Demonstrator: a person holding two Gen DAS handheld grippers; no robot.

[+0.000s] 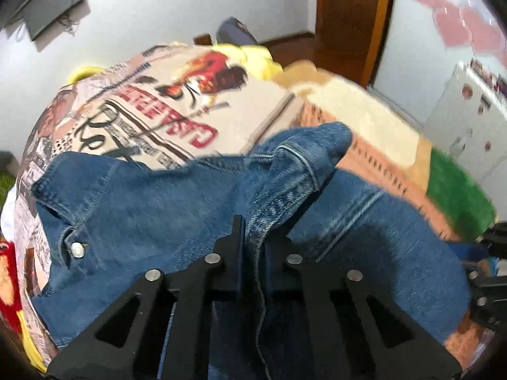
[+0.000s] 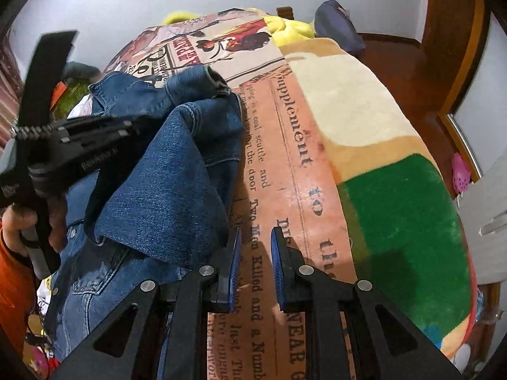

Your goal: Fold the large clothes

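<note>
A blue denim jacket [image 1: 142,221] lies crumpled on a bed with a newspaper-print cover [image 1: 177,110]. My left gripper [image 1: 256,237] is shut on a fold of the denim, and a seam runs up between its fingers. In the right wrist view the jacket [image 2: 164,174] is heaped at the left. A hand [image 2: 19,221] holds the left gripper [image 2: 139,123] there, with its tips buried in the cloth. My right gripper [image 2: 256,247] hovers over the printed cover [image 2: 285,158], just right of the jacket's edge. Its blue pads [image 2: 236,266] stand a narrow slit apart with nothing between them.
A plush blanket [image 2: 396,205] in cream and green covers the bed's right side. Yellow soft things [image 2: 285,28] and a dark bag [image 2: 339,22] lie at the far end. A wooden door frame [image 2: 450,47] stands to the right, and a screen [image 1: 47,3] hangs on the wall.
</note>
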